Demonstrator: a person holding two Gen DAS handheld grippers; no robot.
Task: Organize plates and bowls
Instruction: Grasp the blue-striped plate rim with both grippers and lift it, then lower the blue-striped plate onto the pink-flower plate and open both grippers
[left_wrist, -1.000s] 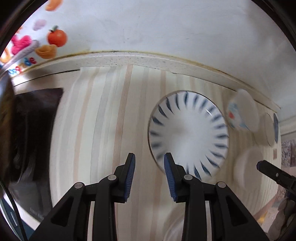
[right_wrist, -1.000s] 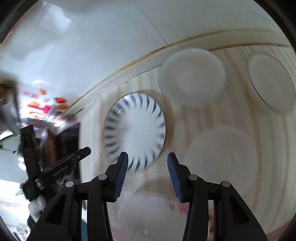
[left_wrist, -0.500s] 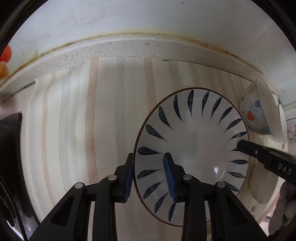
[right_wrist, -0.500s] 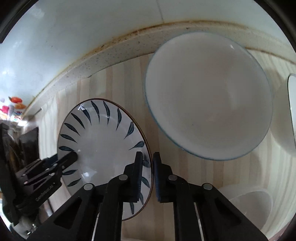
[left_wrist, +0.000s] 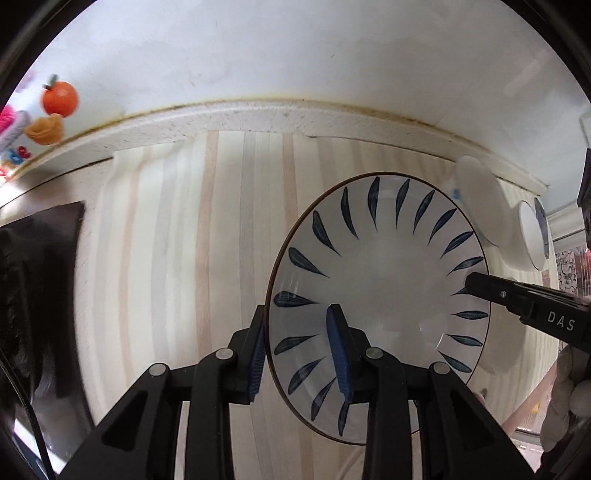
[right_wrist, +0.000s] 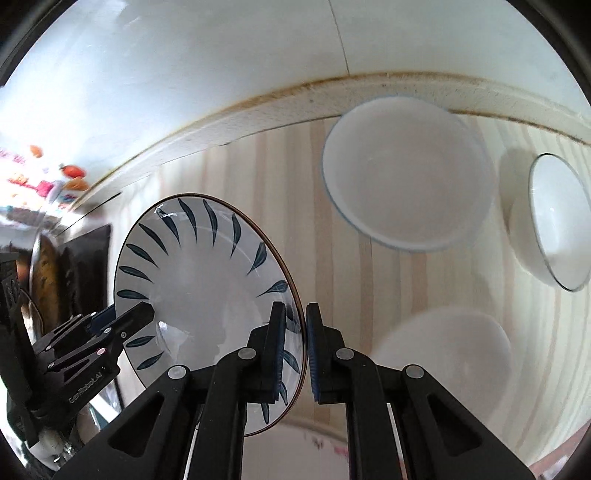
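Between your two grippers hangs the leaf-pattern plate (left_wrist: 380, 295), gripped at opposite points of its rim and, by my reading, lifted off the striped wooden counter (left_wrist: 177, 258). Your left gripper (left_wrist: 299, 347) is clamped on the plate's near-left rim, one blue pad under the edge and the other on the upper face. Your right gripper (right_wrist: 295, 343) is pinched on the opposite rim, its jaws nearly together with the thin brown edge between them. In the right wrist view the plate looks tilted, its far edge raised toward the wall, though the lens distortion makes the angle uncertain. The relation that governs the next move: the remaining crockery all lies to your right of the plate. A large white bowl (right_wrist: 406, 173) sits at the back near the wall, a blue-rimmed bowl (right_wrist: 554, 229) further right, and a pale blurred dish (right_wrist: 443, 354) nearest the right gripper. A fourth white piece (right_wrist: 314, 446) shows below the jaws, its form unclear. Your right gripper is therefore the nearer tool to any stacking spot, and the plate would travel rightward, led by that side. I judge the risk to be uneven release, since two grips share one rim.
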